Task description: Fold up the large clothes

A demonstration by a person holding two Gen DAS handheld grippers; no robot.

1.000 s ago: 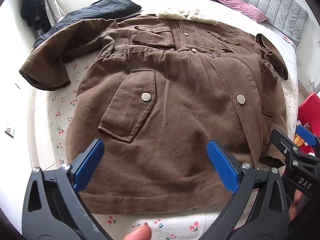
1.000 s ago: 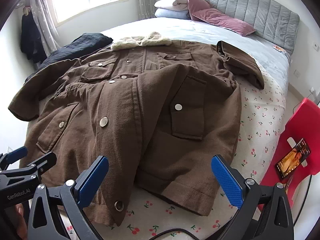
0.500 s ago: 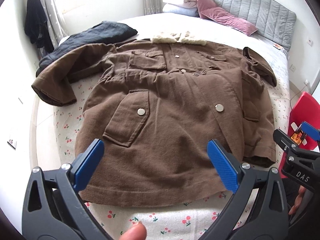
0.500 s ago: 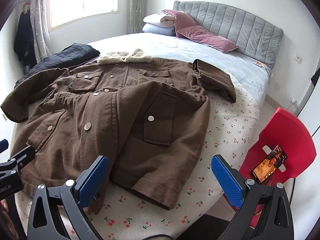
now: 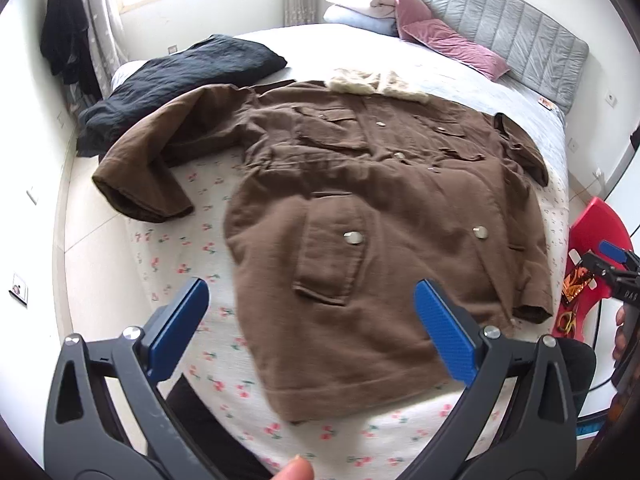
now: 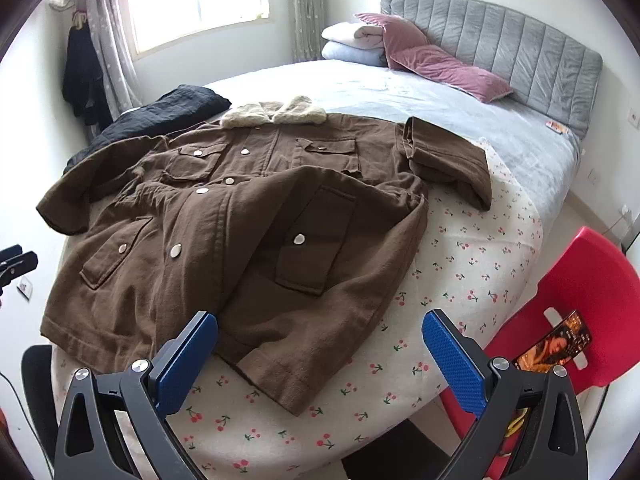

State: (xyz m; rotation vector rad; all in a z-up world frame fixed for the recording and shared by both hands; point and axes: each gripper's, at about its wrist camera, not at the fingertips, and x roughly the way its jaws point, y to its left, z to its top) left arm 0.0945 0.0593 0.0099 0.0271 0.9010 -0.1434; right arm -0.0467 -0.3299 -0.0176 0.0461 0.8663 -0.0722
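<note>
Left wrist view: your left claw (image 5: 308,320) hangs open above the brown coat's (image 5: 384,216) hem; your right claw (image 6: 320,354) gapes empty near its corner.

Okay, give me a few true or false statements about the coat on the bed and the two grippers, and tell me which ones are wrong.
1. The brown coat lies spread on the bed. True.
2. The left gripper is clamped on the coat's hem. False: its jaws are open and hold nothing.
3. The coat has a pale fleecy collar. True.
4. The right gripper holds a sleeve. False: it is open and empty.
5. A red chair stands beside the bed. True.
</note>
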